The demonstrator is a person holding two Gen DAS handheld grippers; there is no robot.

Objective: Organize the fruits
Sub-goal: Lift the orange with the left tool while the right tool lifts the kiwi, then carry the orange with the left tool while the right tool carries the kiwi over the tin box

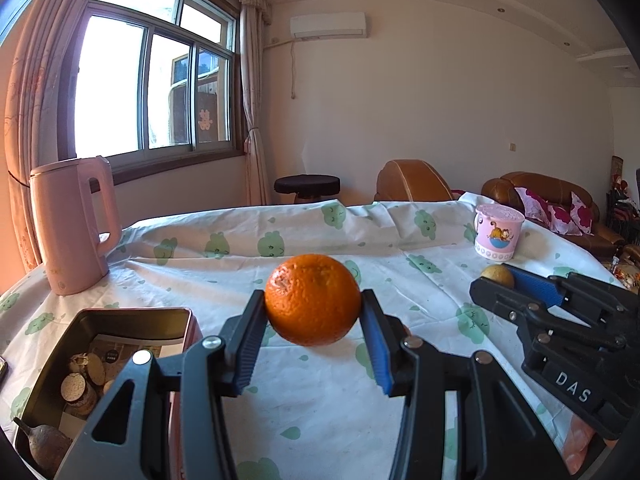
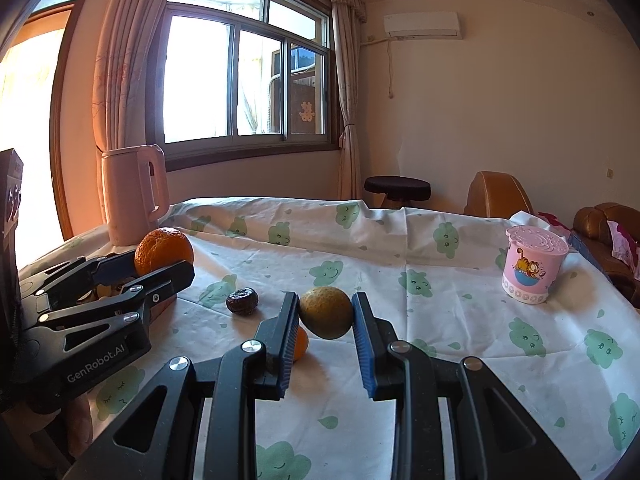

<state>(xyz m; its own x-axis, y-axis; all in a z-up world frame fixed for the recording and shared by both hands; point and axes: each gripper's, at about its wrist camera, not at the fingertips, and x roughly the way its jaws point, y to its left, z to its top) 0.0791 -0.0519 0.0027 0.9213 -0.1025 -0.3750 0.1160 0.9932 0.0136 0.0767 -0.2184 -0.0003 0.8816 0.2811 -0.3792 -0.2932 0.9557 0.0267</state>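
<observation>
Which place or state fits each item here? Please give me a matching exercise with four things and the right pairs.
Things:
1. orange
2. yellow-green fruit
3. pink kettle
4. dark dried fruit

Places or states:
A. lying loose on the tablecloth
B. clamped in the right gripper
C. standing upright near the window
D. clamped in the left gripper

Pairs: 1-D, 2-B, 3-C, 4-A
</observation>
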